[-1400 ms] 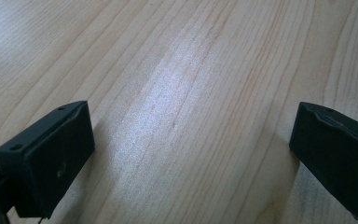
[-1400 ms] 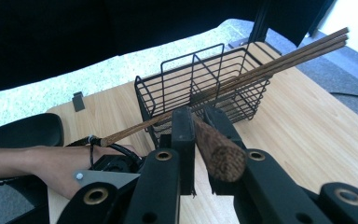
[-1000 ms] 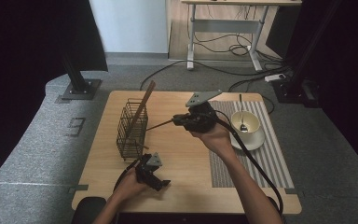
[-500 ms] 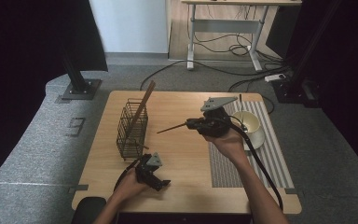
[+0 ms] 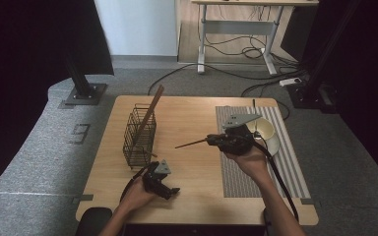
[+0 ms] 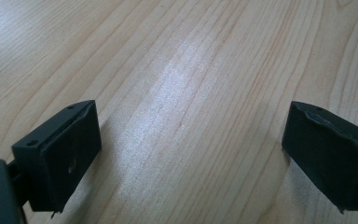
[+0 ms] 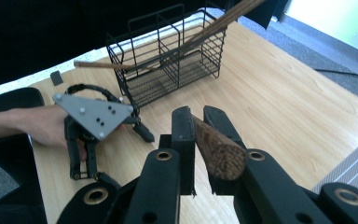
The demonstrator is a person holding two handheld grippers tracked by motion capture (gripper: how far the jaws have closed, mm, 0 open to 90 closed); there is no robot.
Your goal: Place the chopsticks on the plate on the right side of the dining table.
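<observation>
1. The right gripper [image 7: 198, 128], at the lower middle of the right gripper view, has its two black jaws closed narrow on a brown wooden chopstick [image 7: 214, 149]; the thick round end pokes back toward the camera between them
2. In the high view the right gripper [image 5: 211, 140] sits just right of the frame's centre, and the chopstick [image 5: 191, 143] juts out of it to the left, nearly level, its thin tip over bare wood and well apart from the basket
3. The left gripper [image 6: 191, 154] has its jaws standing wide apart with only wood grain between them; in the high view it [image 5: 170, 189] rests low on the table at lower centre-left, holding nothing
4. The black wire basket [image 5: 139, 135] stands left of centre in the high view; one chopstick [image 5: 150, 112] already leans out of its top toward the upper right, and in the right gripper view a second [image 7: 102, 65] pokes out through the wires at upper left
5. To do the step well, judging from this: carry the stick toward the basket, tip its thin end downward over the open top, aim between the wires and clear of the leaning stick, and release only once the tip is well inside. The light basket may slide or tip if bumped, and the free left gripper could steady it
6. The wooden table [image 5: 192, 108], a grey striped mat [image 5: 285, 162] and a cream bowl [image 5: 268, 130] at right carry no readable writing; no brand or label can be read anywhere
</observation>
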